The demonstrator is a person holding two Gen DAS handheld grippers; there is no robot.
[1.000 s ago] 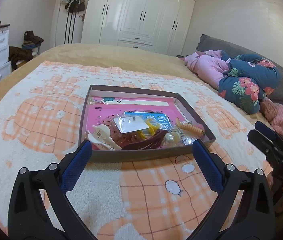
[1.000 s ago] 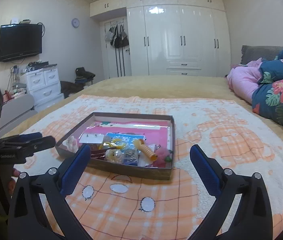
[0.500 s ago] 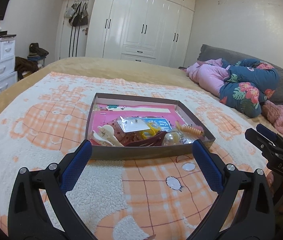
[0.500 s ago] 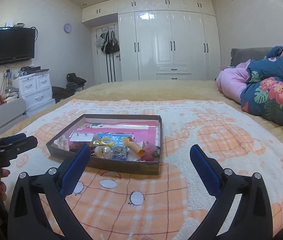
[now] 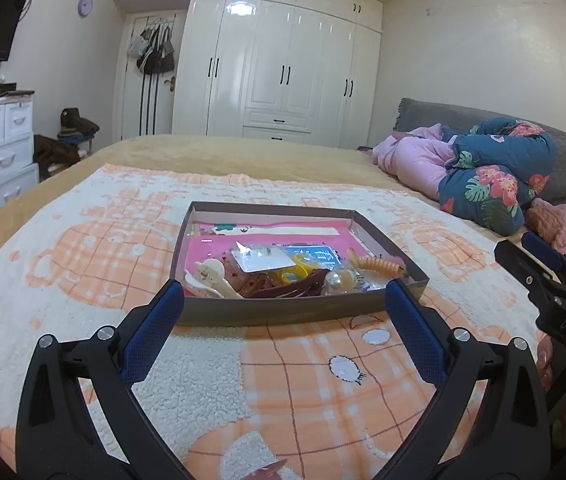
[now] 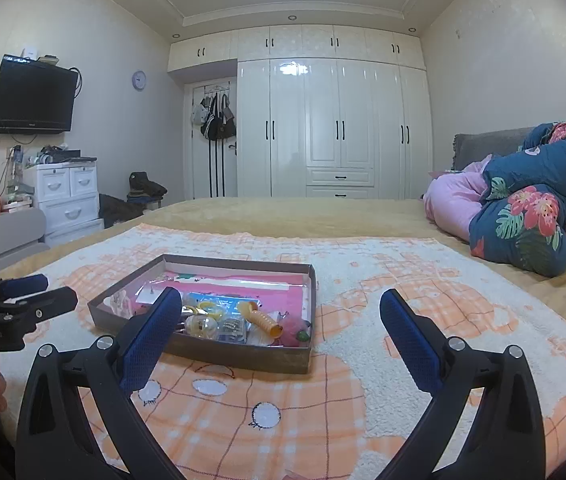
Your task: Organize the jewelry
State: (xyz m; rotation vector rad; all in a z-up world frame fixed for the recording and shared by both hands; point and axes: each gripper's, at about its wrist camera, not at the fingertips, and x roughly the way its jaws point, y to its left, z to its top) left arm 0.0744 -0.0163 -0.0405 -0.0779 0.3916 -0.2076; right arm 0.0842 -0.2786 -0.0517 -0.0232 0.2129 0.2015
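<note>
— What is seen from the left wrist?

— The left tongs (image 5: 283,300) are held wide open above an orange-and-white blanket (image 5: 95,248) spread on the bed; nothing is gripped. Just beyond the blue pads (image 5: 151,332), a shallow grey box (image 5: 283,310) is set on the blanket. Inside it, a pink lining is covered at the near end by a heap of jewelry and hair things: a white claw clip (image 5: 211,276) at the left, a brown hair clip (image 5: 283,286) in the middle, a clear bauble (image 5: 337,280) and a ribbed orange piece (image 5: 377,266) at the right. The right tongs (image 5: 539,268) are seen side-on at the right edge, well clear of the box; their opening cannot be judged there.

— And from the right wrist?

— The right tongs (image 6: 281,316) are shown spread wide and empty, with the box (image 6: 243,354) lying between and beyond the fingers, nearer the left one. The bauble (image 6: 201,326) and the ribbed orange piece (image 6: 263,320) are seen at its near end. The left tongs (image 6: 31,294) are seen at the left edge, beside the box and apart from it
</note>
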